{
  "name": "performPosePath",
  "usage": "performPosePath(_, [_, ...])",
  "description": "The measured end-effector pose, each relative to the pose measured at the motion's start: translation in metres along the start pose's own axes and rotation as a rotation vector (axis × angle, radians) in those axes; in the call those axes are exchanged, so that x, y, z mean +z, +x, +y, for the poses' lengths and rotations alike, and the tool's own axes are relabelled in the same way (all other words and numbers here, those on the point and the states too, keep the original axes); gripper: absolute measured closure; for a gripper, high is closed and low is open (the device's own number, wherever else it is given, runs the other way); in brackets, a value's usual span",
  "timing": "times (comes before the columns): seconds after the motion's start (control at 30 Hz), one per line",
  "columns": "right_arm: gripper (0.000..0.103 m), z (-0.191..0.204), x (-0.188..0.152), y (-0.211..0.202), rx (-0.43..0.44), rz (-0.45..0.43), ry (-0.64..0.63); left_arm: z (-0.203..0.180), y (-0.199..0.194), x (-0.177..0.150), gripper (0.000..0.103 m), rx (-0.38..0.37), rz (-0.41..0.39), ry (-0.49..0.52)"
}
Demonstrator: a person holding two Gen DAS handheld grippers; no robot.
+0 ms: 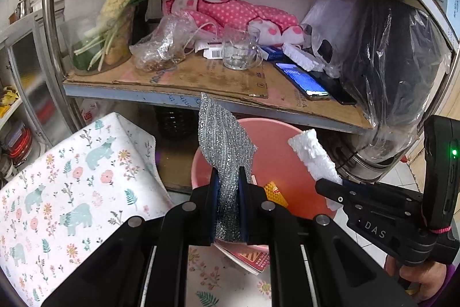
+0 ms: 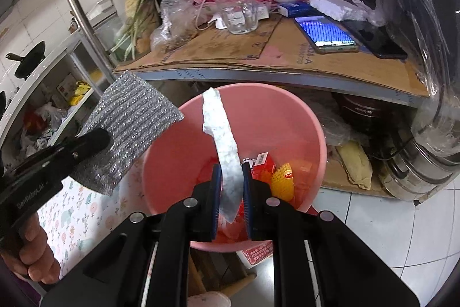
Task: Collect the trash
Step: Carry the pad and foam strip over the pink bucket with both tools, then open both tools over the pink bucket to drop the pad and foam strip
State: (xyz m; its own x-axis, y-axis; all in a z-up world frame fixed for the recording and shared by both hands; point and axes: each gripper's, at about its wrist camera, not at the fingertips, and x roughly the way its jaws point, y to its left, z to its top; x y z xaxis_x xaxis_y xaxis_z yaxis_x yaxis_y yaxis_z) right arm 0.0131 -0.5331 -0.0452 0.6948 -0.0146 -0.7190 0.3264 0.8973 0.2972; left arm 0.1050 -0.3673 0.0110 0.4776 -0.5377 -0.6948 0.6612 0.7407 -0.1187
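Note:
My left gripper (image 1: 228, 177) is shut on a silver glittery scouring cloth (image 1: 221, 140), held over the near left rim of the pink bucket (image 1: 276, 163). That cloth (image 2: 135, 123) also shows at the left of the right wrist view, with the left gripper (image 2: 95, 138) clamped on it. My right gripper (image 2: 231, 171) is shut on a white foam strip (image 2: 221, 134) that stands up above the pink bucket (image 2: 287, 117). The same foam strip (image 1: 312, 156) and right gripper (image 1: 325, 184) appear at the right of the left wrist view. Red and yellow wrappers (image 2: 276, 169) lie inside the bucket.
A steel shelf lined with cardboard (image 1: 201, 76) rises just behind the bucket, bearing a glass mug (image 1: 240, 48), two phones (image 1: 304, 81), a foam slab (image 2: 333, 6), plastic bags and a pink dotted cushion (image 1: 235, 10). A floral-covered box (image 1: 66, 186) stands left; pots (image 2: 425, 171) sit right.

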Motion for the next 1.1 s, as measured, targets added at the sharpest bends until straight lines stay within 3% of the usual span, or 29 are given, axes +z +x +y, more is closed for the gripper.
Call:
performPosePath(0.63, [0.088,-0.005,0.001,0.036,-0.067,0.041,-0.006,-0.014,0.052,-0.016,0.091,-0.009,0.09,0.016])
performPosePath(1.1, [0.086,-0.002,-0.002,0.041,-0.077,0.067,-0.015,-0.011,0.055,-0.016,0.085,-0.019,0.103,-0.015])
